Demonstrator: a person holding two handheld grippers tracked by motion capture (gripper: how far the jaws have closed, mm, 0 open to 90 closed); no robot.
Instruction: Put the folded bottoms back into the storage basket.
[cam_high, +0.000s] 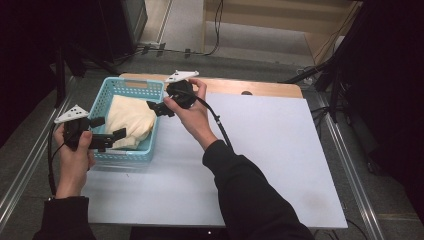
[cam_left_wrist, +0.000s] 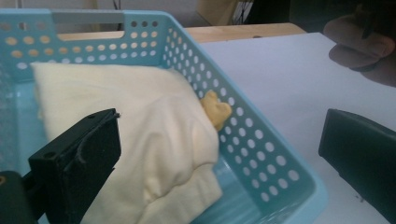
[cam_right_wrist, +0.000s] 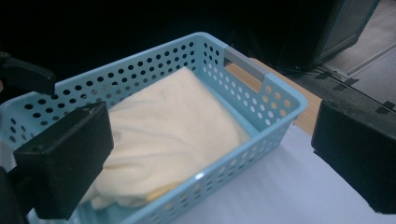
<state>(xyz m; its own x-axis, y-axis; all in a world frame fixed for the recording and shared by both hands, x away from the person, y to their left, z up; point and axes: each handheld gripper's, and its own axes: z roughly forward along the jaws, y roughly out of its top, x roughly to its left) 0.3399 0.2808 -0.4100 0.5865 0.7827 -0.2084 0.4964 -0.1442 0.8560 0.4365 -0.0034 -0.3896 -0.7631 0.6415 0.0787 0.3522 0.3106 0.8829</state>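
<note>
A light blue perforated basket (cam_high: 132, 83) stands at the table's left, with a folded cream cloth (cam_high: 131, 120) lying inside it. My left gripper (cam_high: 111, 128) hovers at the basket's near-left corner, open, its jaws wide apart and touching nothing. In the left gripper view its jaws straddle the near wall of the basket (cam_left_wrist: 261, 144) above the cloth (cam_left_wrist: 140, 116). My right gripper (cam_high: 159, 108) is over the basket's right rim, open and empty. In the right gripper view the jaws frame the basket (cam_right_wrist: 261, 93) and cloth (cam_right_wrist: 173, 121).
A white sheet (cam_high: 260, 150) covers the tabletop right of the basket, with a wooden edge (cam_high: 260, 88) showing behind it. Cables and dark equipment stand beyond the table's far side. Metal rails run along both sides.
</note>
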